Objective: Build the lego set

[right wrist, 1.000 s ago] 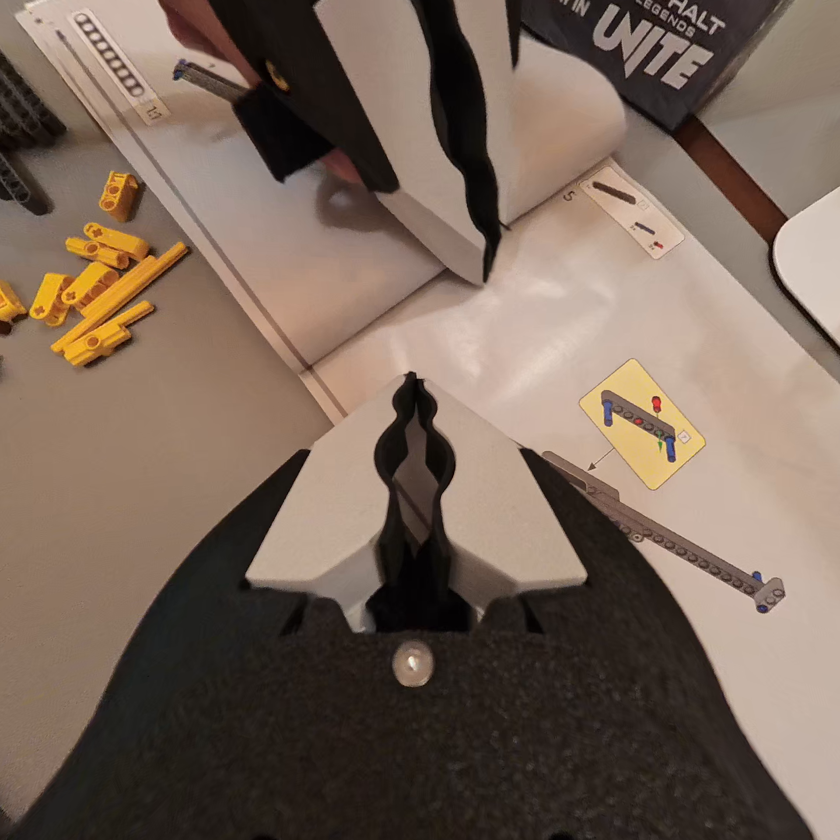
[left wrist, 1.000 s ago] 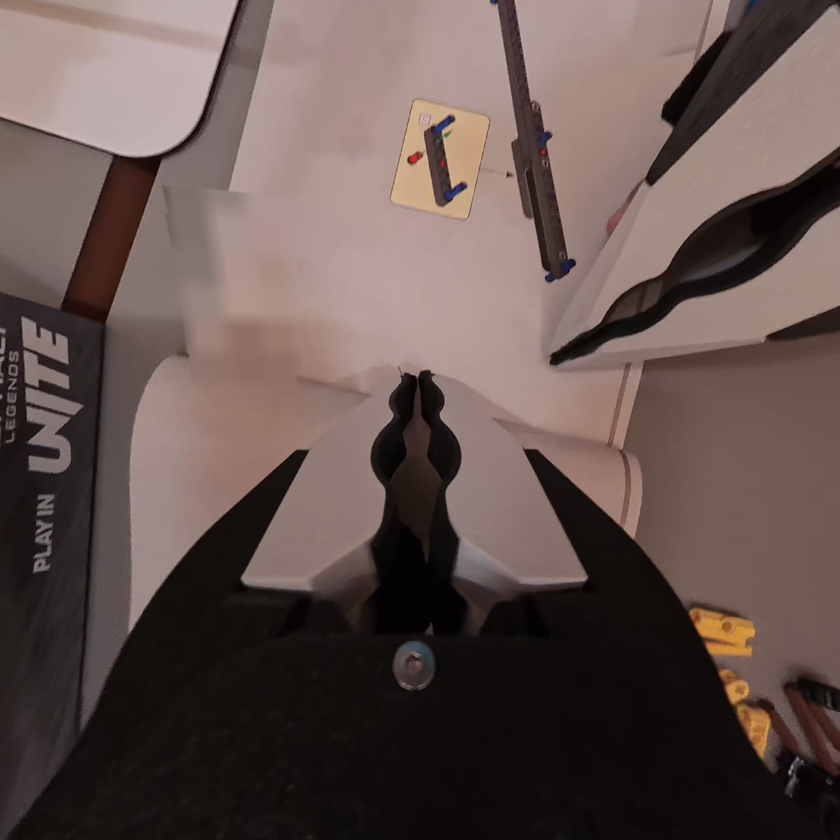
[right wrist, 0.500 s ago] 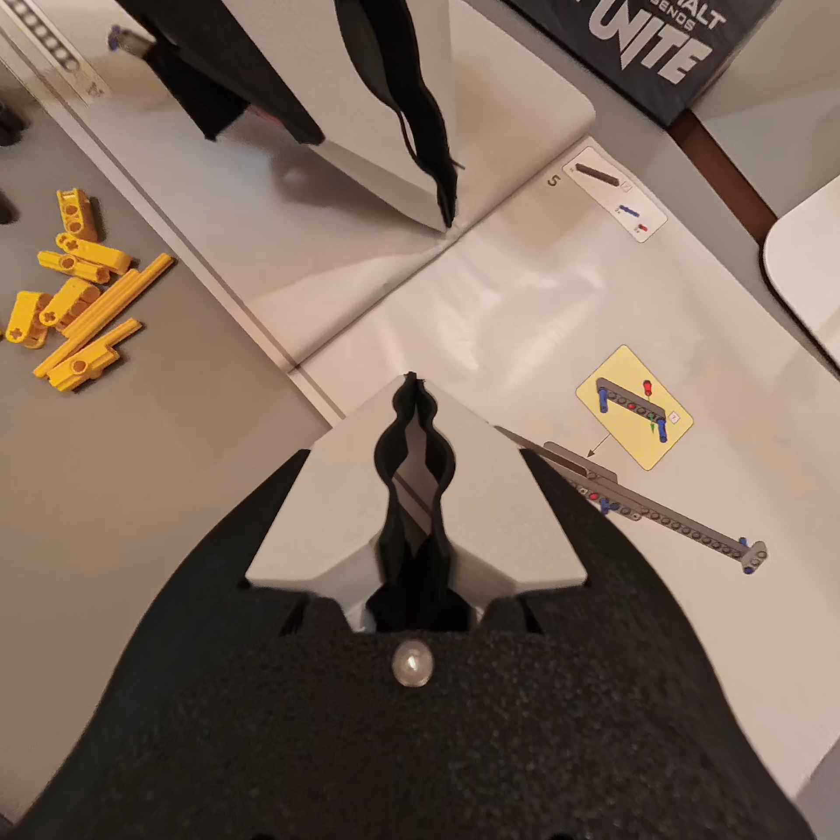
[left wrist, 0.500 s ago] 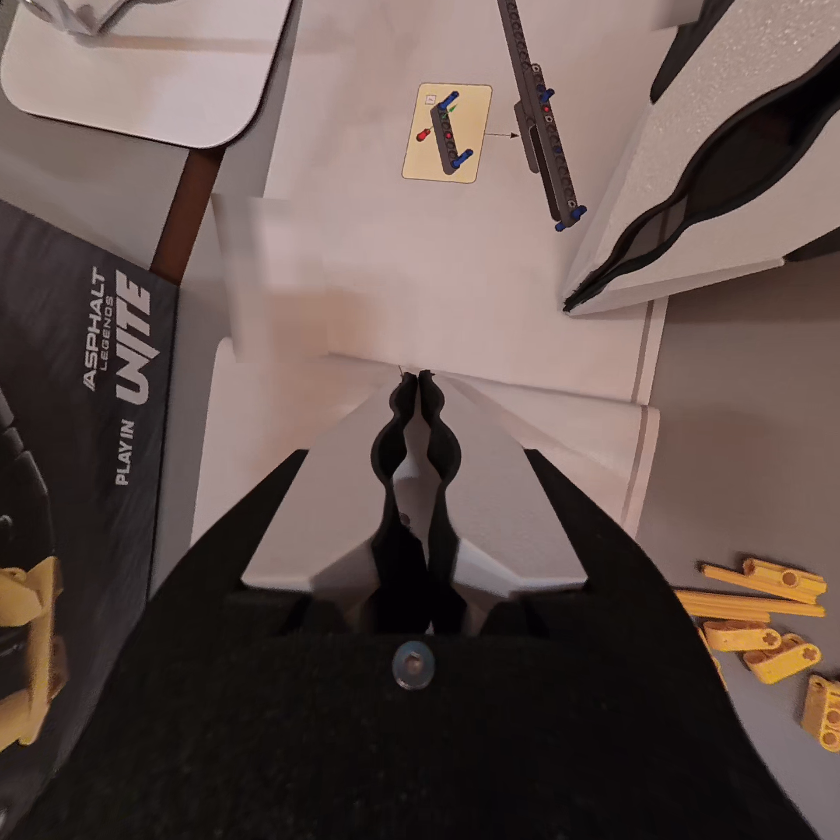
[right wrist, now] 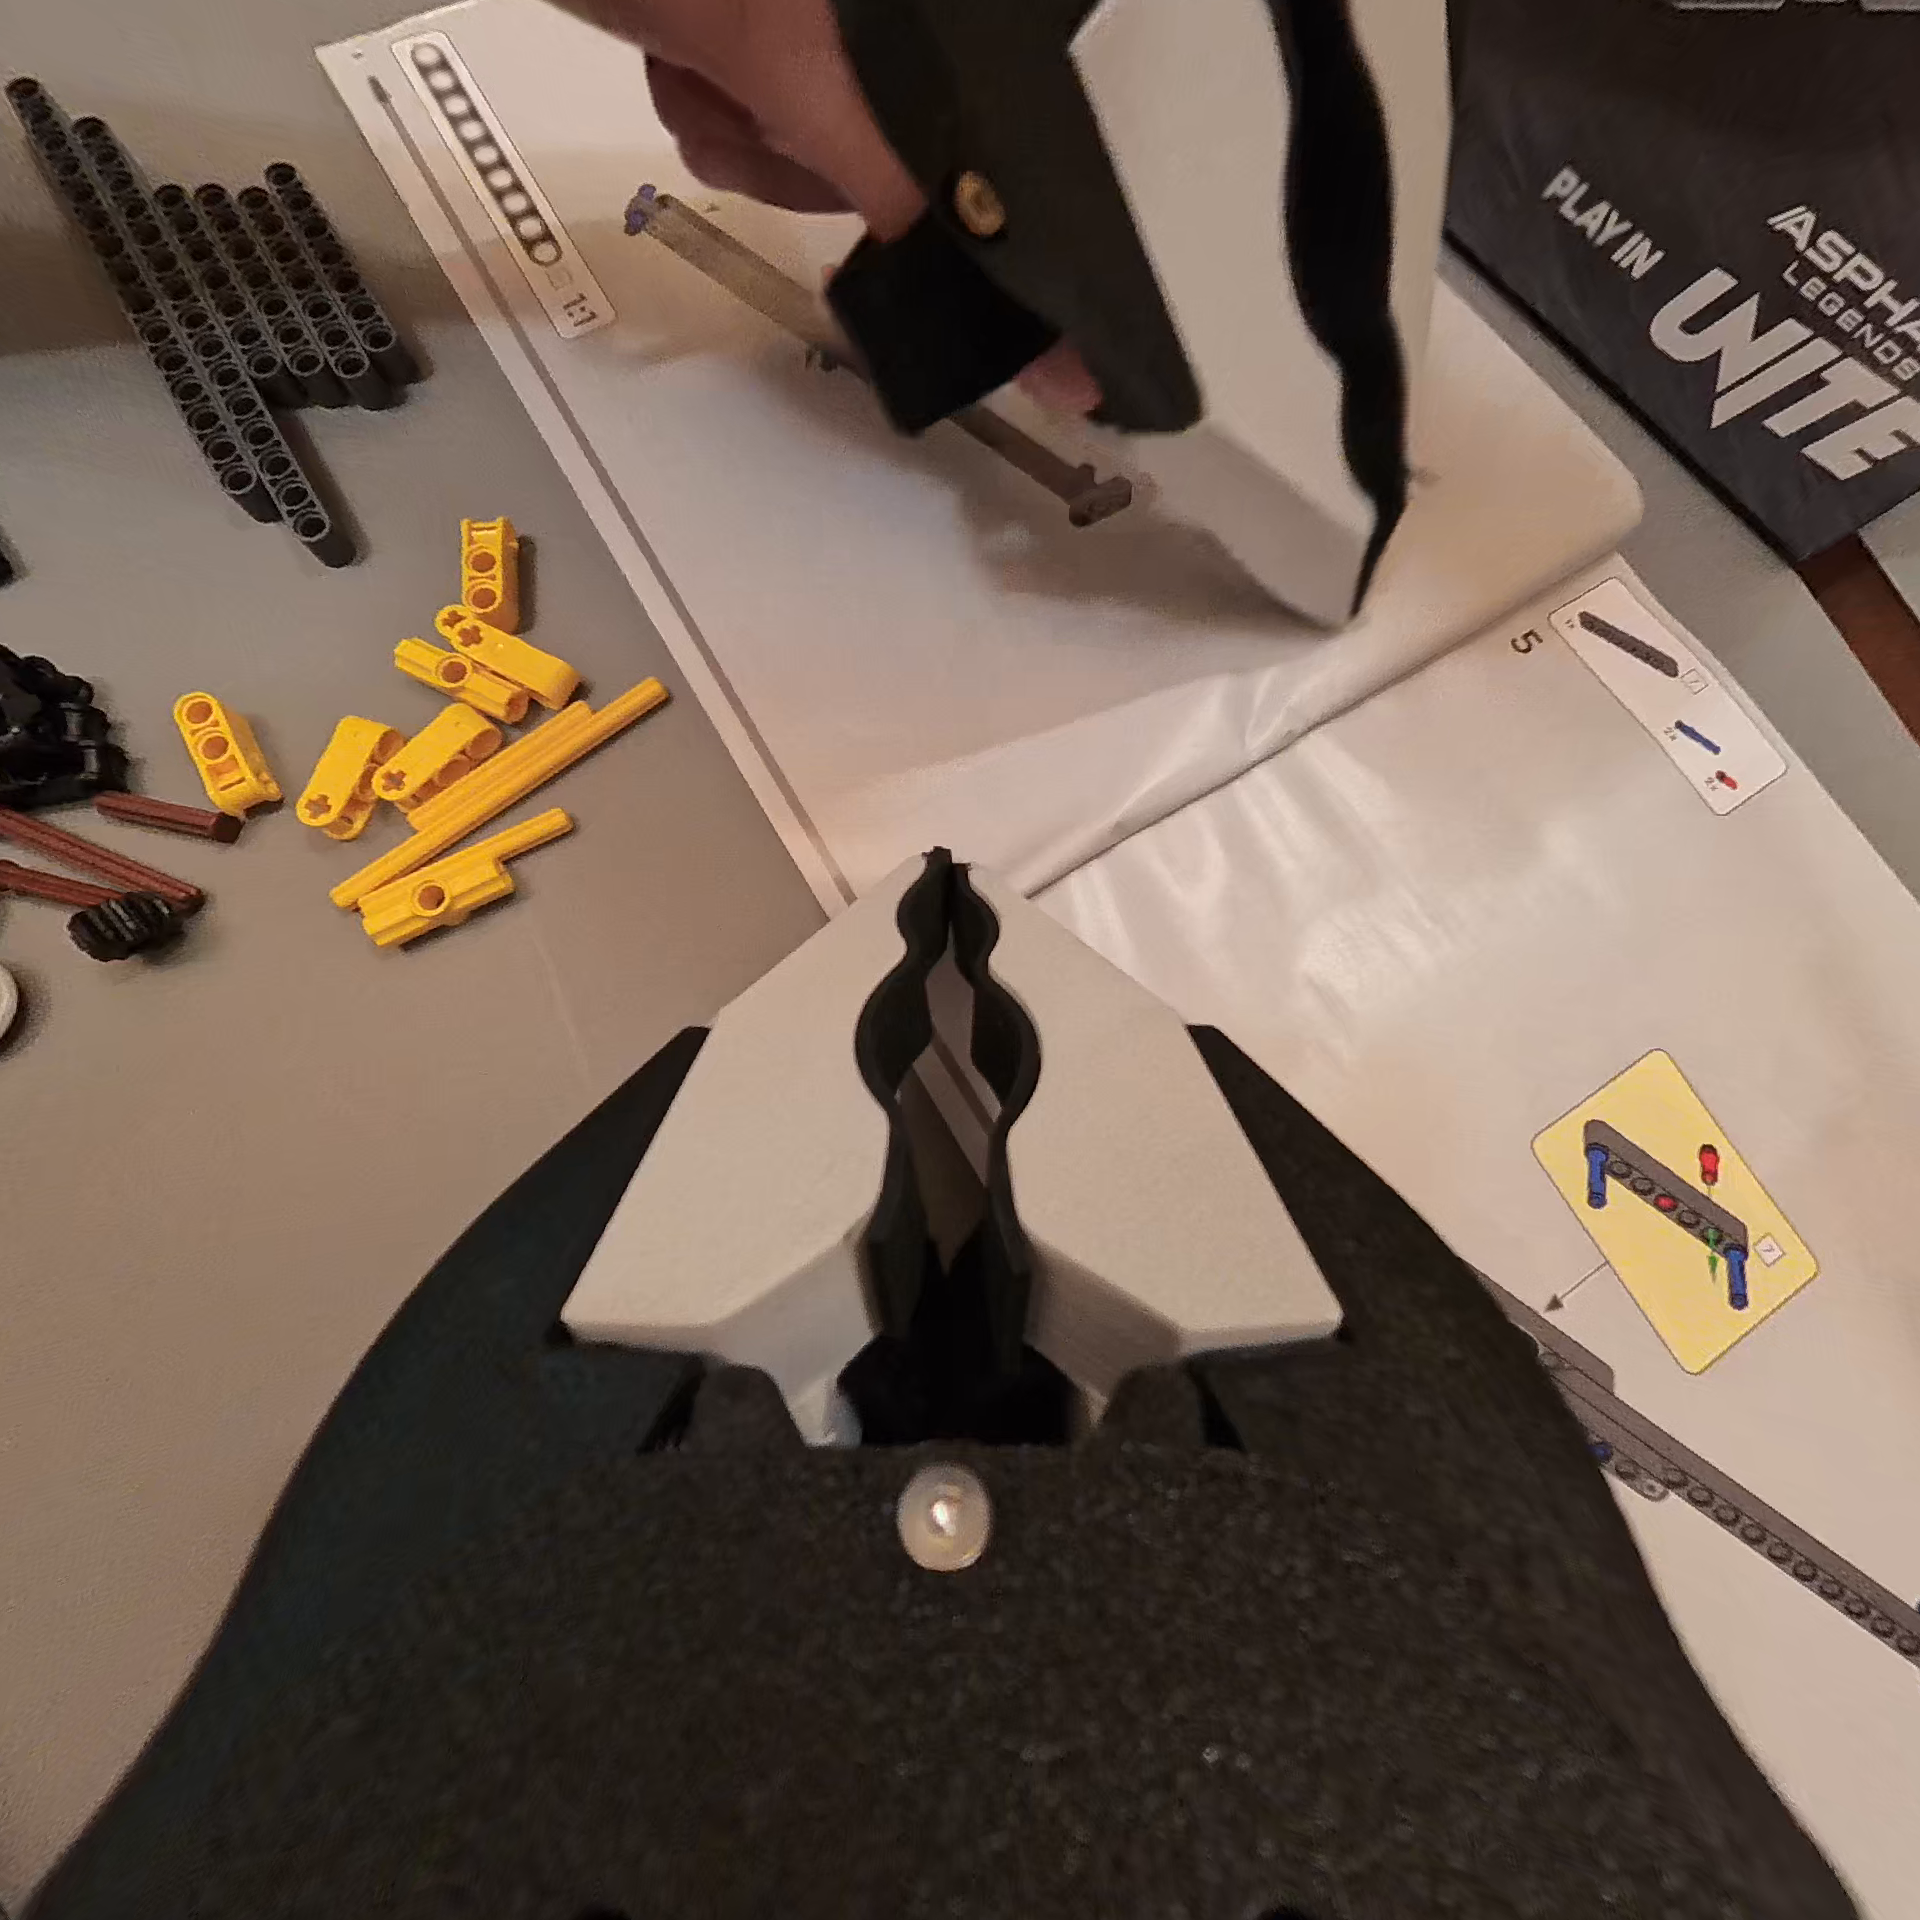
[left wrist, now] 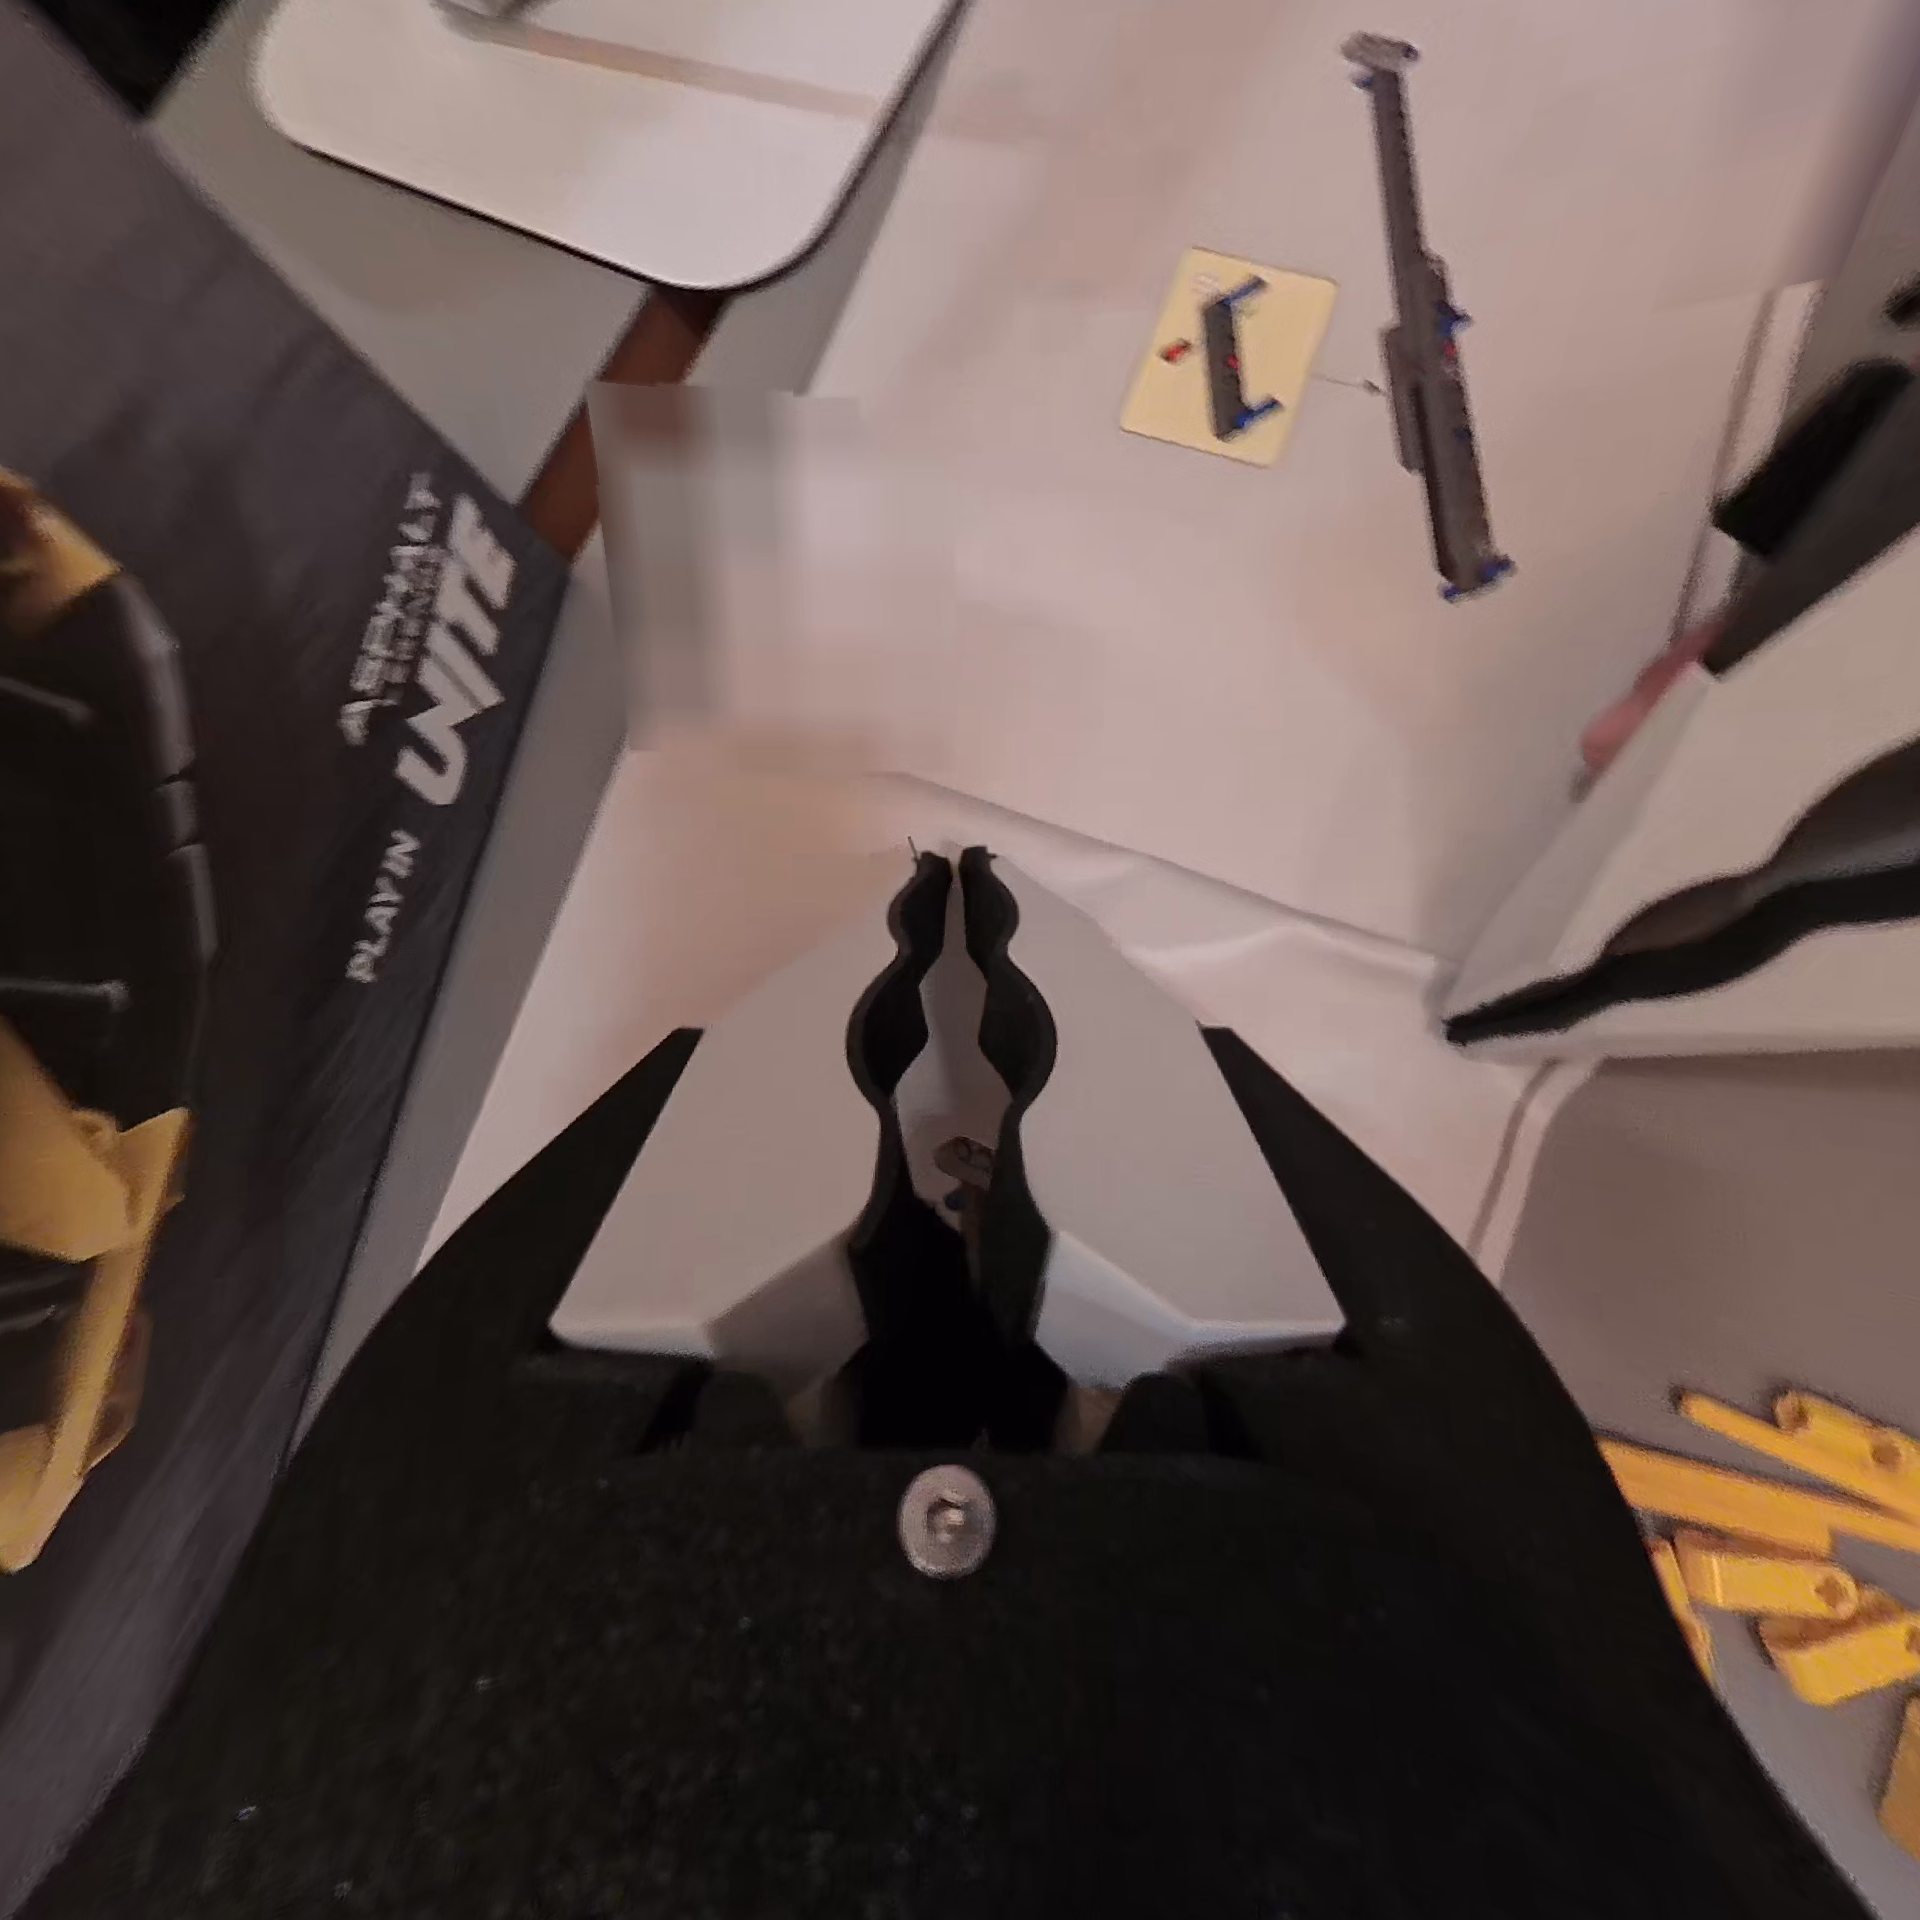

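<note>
1. The left claw has its fingertips drawn almost together with only a thin slit between them, and it holds nothing. It hovers over the open instruction booklet, near the centre fold.
2. The right claw is pressed closed at the tips and is also empty. It hangs over the booklet's near edge, where the page meets the grey surface.
3. The lego pieces lie loose on the surface, to the left of the right claw.
4. The yellow pieces form a small heap: about six short connectors with round and cross holes, two long thin yellow axles and one longer connector.
5. Farther left and beyond them lie the black beams, roughly six long studless bars with rows of holes, packed side by side.
6. At the far left edge are three brown axles and some small black pieces; their number cannot be told.
7. A dark box with white lettering lies beyond the booklet, ahead and to the right of the right claw.
8. In the right wrist view, a person's hand grips the left claw from above.
</note>
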Action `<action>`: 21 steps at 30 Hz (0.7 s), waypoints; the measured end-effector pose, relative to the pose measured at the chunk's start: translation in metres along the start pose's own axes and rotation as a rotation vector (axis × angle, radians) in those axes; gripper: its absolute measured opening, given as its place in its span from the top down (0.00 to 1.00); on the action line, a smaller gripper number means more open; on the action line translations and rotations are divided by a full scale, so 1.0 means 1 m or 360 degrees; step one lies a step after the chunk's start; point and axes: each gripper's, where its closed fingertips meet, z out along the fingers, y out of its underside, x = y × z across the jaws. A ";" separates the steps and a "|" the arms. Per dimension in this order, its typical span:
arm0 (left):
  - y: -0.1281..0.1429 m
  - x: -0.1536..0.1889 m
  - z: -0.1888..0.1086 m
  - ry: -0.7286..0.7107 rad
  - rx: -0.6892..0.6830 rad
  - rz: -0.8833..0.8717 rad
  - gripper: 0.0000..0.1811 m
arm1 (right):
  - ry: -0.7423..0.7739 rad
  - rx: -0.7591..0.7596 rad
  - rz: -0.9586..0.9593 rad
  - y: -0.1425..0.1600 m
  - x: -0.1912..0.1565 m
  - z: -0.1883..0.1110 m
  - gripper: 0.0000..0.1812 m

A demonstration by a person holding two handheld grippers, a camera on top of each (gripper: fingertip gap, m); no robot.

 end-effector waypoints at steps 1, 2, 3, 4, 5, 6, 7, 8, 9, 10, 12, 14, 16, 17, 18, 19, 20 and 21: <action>-0.004 -0.006 0.000 -0.0027 0.0026 -0.0048 0.99 | -0.0010 0.0009 0.0012 0.000 0.000 0.000 1.00; -0.008 -0.010 0.001 -0.0039 0.0051 -0.0088 0.99 | -0.0023 0.0017 0.0020 0.000 -0.002 0.002 1.00; -0.010 -0.015 0.003 -0.0069 0.0061 -0.0124 0.99 | -0.0032 0.0022 0.0016 0.000 -0.003 0.004 1.00; -0.012 -0.021 0.005 -0.0109 0.0052 -0.0153 0.99 | -0.0038 0.0019 0.0005 0.000 -0.005 0.006 1.00; -0.011 -0.026 0.008 -0.0136 0.0033 -0.0174 0.99 | -0.0033 0.0010 -0.0006 0.000 -0.006 0.007 1.00; -0.010 -0.031 0.012 -0.0165 -0.0003 -0.0197 0.99 | -0.0026 0.0001 -0.0008 0.000 -0.006 0.007 1.00; -0.008 -0.035 0.015 -0.0184 -0.0027 -0.0205 0.99 | -0.0024 -0.0001 -0.0001 0.000 -0.006 0.007 1.00; -0.009 -0.035 0.017 -0.0178 -0.0024 -0.0201 1.00 | -0.0028 0.0007 0.0008 0.000 -0.006 0.007 1.00; -0.010 -0.035 0.019 -0.0166 -0.0021 -0.0196 1.00 | -0.0034 0.0016 0.0022 0.000 -0.005 0.007 1.00; -0.011 -0.034 0.021 -0.0154 -0.0021 -0.0198 1.00 | -0.0038 0.0021 0.0032 0.001 -0.005 0.007 1.00; -0.010 -0.032 0.023 -0.0139 -0.0039 -0.0182 1.00 | -0.0044 0.0030 0.0045 0.001 -0.004 0.006 1.00; -0.009 -0.033 0.025 -0.0155 -0.0069 -0.0142 1.00 | -0.0042 0.0032 0.0050 0.002 -0.004 0.005 1.00; -0.008 -0.033 0.025 -0.0159 -0.0088 -0.0129 1.00 | -0.0053 0.0036 0.0079 0.002 -0.003 0.005 1.00; -0.007 -0.033 0.025 -0.0158 -0.0091 -0.0139 1.00 | -0.0054 0.0037 0.0081 0.002 -0.003 0.005 1.00; -0.005 -0.033 0.026 -0.0154 -0.0093 -0.0156 1.00 | -0.0051 0.0038 0.0076 0.002 -0.003 0.005 1.00; -0.004 -0.034 0.026 -0.0148 -0.0092 -0.0172 1.00 | -0.0046 0.0036 0.0069 0.002 -0.003 0.005 1.00; -0.004 -0.034 0.026 -0.0143 -0.0083 -0.0185 1.00 | -0.0047 0.0036 0.0073 0.002 -0.003 0.005 1.00; -0.004 -0.034 0.026 -0.0144 -0.0074 -0.0195 1.00 | -0.0051 0.0036 0.0084 0.002 -0.004 0.005 1.00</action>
